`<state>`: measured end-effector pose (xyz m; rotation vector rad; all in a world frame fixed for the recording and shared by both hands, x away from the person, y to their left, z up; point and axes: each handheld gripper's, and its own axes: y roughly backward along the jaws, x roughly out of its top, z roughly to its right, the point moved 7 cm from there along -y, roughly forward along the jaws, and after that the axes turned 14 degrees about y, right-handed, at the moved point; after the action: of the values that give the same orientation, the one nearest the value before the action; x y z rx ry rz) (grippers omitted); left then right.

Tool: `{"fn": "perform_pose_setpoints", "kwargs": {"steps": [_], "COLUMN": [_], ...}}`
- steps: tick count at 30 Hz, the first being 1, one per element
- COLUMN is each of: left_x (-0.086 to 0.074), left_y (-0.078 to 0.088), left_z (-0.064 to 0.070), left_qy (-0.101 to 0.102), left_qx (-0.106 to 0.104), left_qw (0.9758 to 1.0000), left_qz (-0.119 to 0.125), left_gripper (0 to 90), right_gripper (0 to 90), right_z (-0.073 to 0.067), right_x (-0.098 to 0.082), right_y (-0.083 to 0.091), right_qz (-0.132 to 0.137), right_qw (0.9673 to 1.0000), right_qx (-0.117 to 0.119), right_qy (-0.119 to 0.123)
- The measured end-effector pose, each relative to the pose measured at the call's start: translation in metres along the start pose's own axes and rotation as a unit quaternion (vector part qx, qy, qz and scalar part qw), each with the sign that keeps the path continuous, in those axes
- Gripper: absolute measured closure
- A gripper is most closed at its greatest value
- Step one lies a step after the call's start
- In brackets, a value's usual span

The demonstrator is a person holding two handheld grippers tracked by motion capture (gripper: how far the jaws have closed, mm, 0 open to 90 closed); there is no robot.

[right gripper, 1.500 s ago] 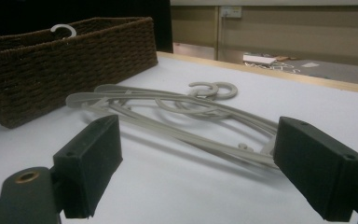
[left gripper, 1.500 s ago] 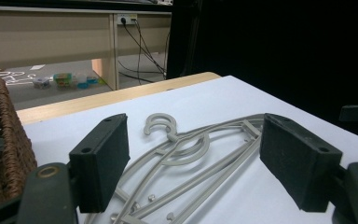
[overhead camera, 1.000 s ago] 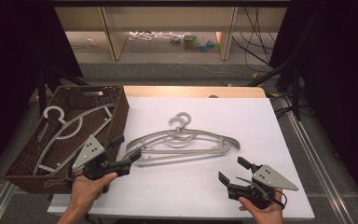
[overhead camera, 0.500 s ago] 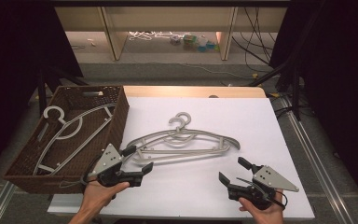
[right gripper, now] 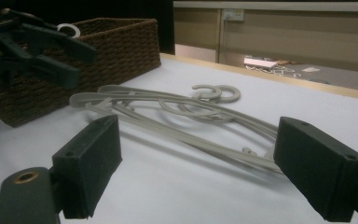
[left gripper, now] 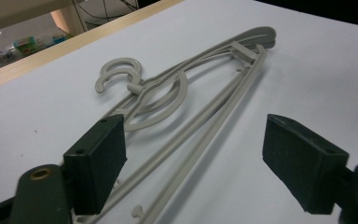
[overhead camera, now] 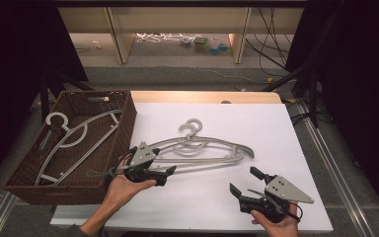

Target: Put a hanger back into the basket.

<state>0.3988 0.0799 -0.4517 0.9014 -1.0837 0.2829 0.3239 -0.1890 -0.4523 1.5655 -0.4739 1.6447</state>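
— Hangers (overhead camera: 202,150), pale grey plastic, two stacked with hooks overlapping, lie mid-tabletop (overhead camera: 276,128) just right of the wicker basket (overhead camera: 123,123), where another hanger (overhead camera: 74,143) already rests.

— Which step is this?

— The approach, I'd say. The left claw (overhead camera: 170,171) has just been narrowing a little yet stands spread, the stack's lower bars running between its jaws, nothing pinched.

— And the other?

— The right claw (overhead camera: 243,181) waits spread near the front edge, apart from the hangers.

— Next?

— Probably closing on a single bar, lifting one hanger free of its twin.
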Motion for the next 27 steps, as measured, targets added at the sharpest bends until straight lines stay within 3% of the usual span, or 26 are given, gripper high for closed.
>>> {"fn": "perform_pose_setpoints", "kwargs": {"steps": [3, 5, 7, 9, 12, 16, 18, 20, 22, 24, 27], "left_x": [0.008, 0.016, 0.024, 0.027, 0.026, 0.022, 0.018, 0.018, 0.015, 0.015, 0.011], "left_y": [-0.009, -0.016, -0.025, -0.033, -0.043, -0.056, -0.061, -0.066, -0.072, -0.077, -0.084], "left_z": [0.002, 0.002, -0.005, -0.011, -0.022, -0.032, -0.037, -0.043, -0.048, -0.054, -0.057], "left_qy": [-0.036, -0.031, -0.028, -0.019, -0.026, -0.014, -0.014, -0.034, -0.027, -0.033, -0.027], "left_qx": [-0.001, -0.007, 0.002, 0.002, 0.021, 0.039, 0.047, 0.064, 0.064, 0.078, 0.078], "left_qw": [0.9985, 0.9979, 0.9981, 0.9969, 0.994, 0.9913, 0.9885, 0.9853, 0.9816, 0.9807, 0.9785], "left_qz": [-0.042, -0.057, -0.055, -0.076, -0.104, -0.125, -0.143, -0.155, -0.178, -0.176, -0.189], "left_gripper": [25.0, 25.8, 25.4, 25.1, 26.5, 27.6, 29.6, 31.5, 32.9, 34.6, 36.9], "right_gripper": [15.8, 15.8, 15.8, 15.8, 15.8, 15.9, 15.9, 16.0, 15.9, 16.0, 16.0], "right_z": [0.001, 0.002, 0.002, 0.001, 0.001, 0.001, 0.001, 0.0, 0.0, 0.0, 0.001], "right_x": [-0.001, -0.002, -0.001, 0.0, -0.001, 0.0, 0.0, 0.0, -0.001, -0.001, 0.0], "right_y": [0.002, 0.002, 0.001, 0.0, 0.001, 0.001, 0.001, 0.001, 0.001, 0.0, 0.001], "right_qz": [-0.01, -0.013, -0.007, 0.002, -0.005, -0.003, -0.003, -0.002, -0.013, -0.008, -0.005], "right_qw": [0.9999, 0.9999, 1.0, 1.0, 1.0, 1.0, 1.0, 1.0, 0.9999, 0.9999, 1.0], "right_qx": [0.001, -0.002, -0.005, 0.002, 0.004, 0.005, 0.004, 0.004, 0.003, 0.006, 0.003], "right_qy": [0.001, 0.005, 0.003, -0.001, 0.003, -0.001, -0.001, -0.001, 0.002, 0.002, 0.003]}}
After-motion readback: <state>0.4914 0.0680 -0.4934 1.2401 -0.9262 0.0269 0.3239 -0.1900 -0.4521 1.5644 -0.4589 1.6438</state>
